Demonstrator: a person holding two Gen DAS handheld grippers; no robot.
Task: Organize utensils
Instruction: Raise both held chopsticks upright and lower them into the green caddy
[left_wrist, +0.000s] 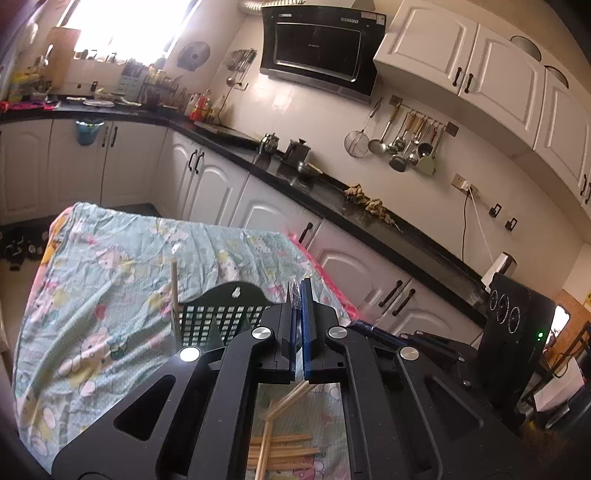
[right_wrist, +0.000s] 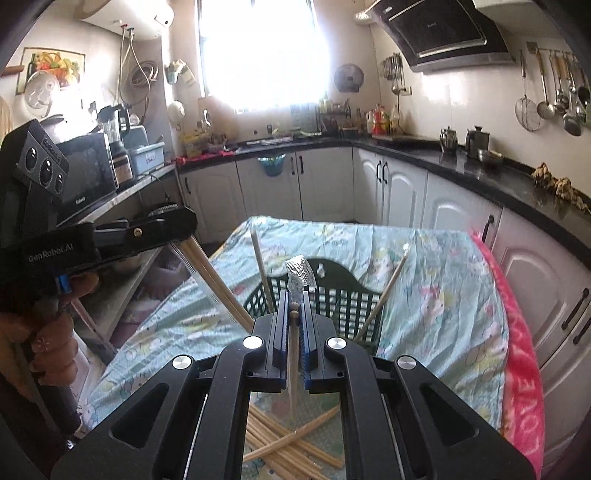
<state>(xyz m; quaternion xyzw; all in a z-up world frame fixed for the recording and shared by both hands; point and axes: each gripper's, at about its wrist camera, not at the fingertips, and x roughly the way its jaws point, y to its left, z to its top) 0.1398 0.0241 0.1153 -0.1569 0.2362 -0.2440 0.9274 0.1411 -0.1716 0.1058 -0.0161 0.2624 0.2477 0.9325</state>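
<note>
Your table (right_wrist: 436, 295) is draped in a pale green cartoon-print cloth (left_wrist: 122, 280), with a pink towel (right_wrist: 524, 369) hanging along its right edge. Kitchen cabinets and a black countertop (left_wrist: 332, 199) run behind it.

A dark green slotted utensil basket (right_wrist: 340, 299) stands on the cloth just ahead of both tools. Two chopsticks already lean in it, one (right_wrist: 262, 273) at its left side, one (right_wrist: 388, 291) angled out to the right.

Your left tool (left_wrist: 300, 295) has its jaws pressed together on a clear plastic-wrapped chopstick pair (right_wrist: 218, 280); in the right wrist view that pair slants down from the tool toward the basket's left side. Your hand (right_wrist: 51, 332) grips its handle.

Your right tool (right_wrist: 294, 299) is clamped on a single wooden chopstick (right_wrist: 294, 354), which hangs down between the pads, with a crinkled clear wrapper (right_wrist: 301, 275) sticking up past the tips.

A loose heap of wooden chopsticks (right_wrist: 291, 446) lies on the cloth beneath the right tool, crossing one another. Some of the pile (left_wrist: 280, 446) shows under the left tool as well.
</note>
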